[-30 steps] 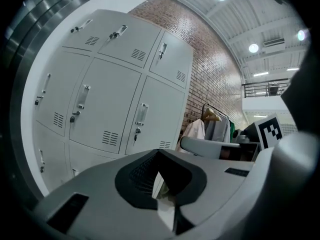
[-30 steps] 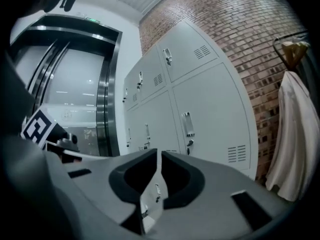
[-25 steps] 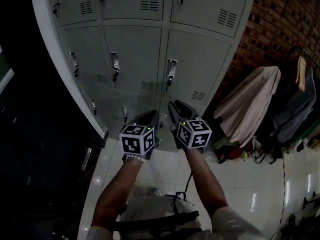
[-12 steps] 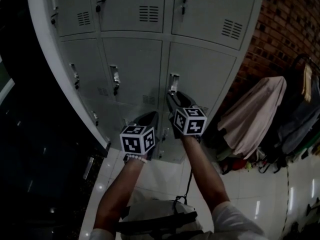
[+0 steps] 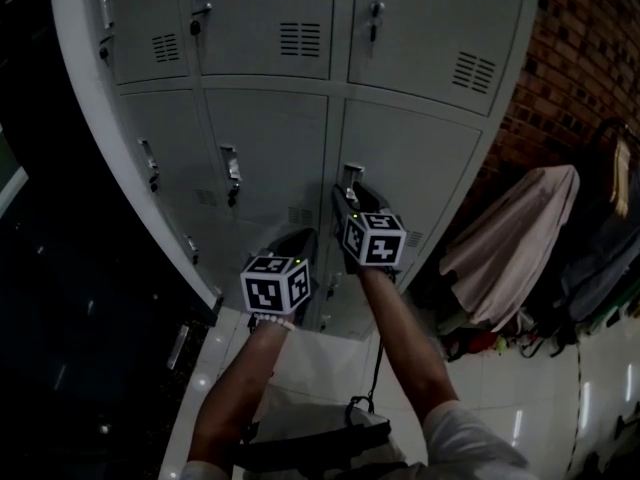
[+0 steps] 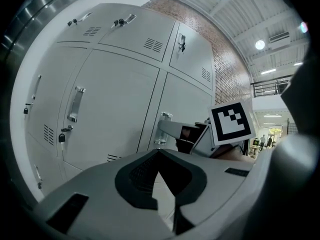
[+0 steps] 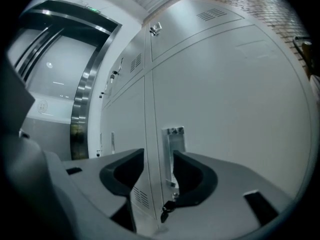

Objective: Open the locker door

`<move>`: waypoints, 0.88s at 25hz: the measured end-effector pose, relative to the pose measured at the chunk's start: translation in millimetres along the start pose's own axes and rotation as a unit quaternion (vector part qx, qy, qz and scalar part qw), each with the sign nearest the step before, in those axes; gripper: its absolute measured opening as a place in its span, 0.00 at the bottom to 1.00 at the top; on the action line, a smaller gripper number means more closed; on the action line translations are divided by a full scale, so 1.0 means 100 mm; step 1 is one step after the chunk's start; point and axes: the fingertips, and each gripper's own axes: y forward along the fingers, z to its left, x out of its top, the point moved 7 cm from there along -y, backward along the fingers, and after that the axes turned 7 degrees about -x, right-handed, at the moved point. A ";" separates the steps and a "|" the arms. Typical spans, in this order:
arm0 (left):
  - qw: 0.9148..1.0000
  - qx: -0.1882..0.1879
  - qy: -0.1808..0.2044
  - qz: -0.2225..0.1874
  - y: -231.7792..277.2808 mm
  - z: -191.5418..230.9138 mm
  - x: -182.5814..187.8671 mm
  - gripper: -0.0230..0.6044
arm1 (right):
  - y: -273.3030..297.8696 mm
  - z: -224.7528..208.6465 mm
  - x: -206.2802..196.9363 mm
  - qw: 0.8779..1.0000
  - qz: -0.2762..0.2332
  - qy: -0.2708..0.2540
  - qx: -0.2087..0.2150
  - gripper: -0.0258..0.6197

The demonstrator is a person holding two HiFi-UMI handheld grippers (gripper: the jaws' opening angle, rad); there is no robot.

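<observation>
The grey locker door (image 5: 425, 163) in the middle row, right column, is closed, with a metal handle (image 5: 350, 178) at its left edge. My right gripper (image 5: 351, 197) reaches up to that handle. In the right gripper view the handle (image 7: 172, 144) stands between the open jaws of the right gripper (image 7: 159, 155), close to the right one, and a key (image 7: 164, 211) hangs below. The pads do not press on it. My left gripper (image 5: 299, 240) hangs lower and to the left, short of the lockers. Seen in its own view, the left gripper (image 6: 159, 151) has its tips together with nothing held.
Neighbouring locker doors (image 5: 265, 148) carry their own handles (image 5: 231, 173). A brick wall (image 5: 585, 58) stands to the right, with garments on a rack (image 5: 510, 238) in front of it. A dark glass wall (image 5: 60, 298) is on the left. Pale floor tiles (image 5: 330, 353) lie below.
My right gripper has moved up and forward from the lower lockers to the middle-row door handle. The left gripper has stayed almost in place.
</observation>
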 end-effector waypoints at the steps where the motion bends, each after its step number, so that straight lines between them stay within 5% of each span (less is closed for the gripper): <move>1: 1.000 0.001 -0.001 0.001 0.01 0.02 0.00 0.03 | 0.03 0.00 -0.01 1.000 0.002 0.000 0.000 0.37; 12: 1.000 0.012 -0.012 0.007 -0.09 0.20 -0.07 0.03 | 0.17 0.08 -0.06 1.000 0.013 -0.015 -0.009 0.37; 22: 1.000 -0.001 -0.018 0.012 -0.33 0.07 -0.16 0.03 | -0.33 0.29 -0.09 0.999 0.017 -0.026 -0.007 0.37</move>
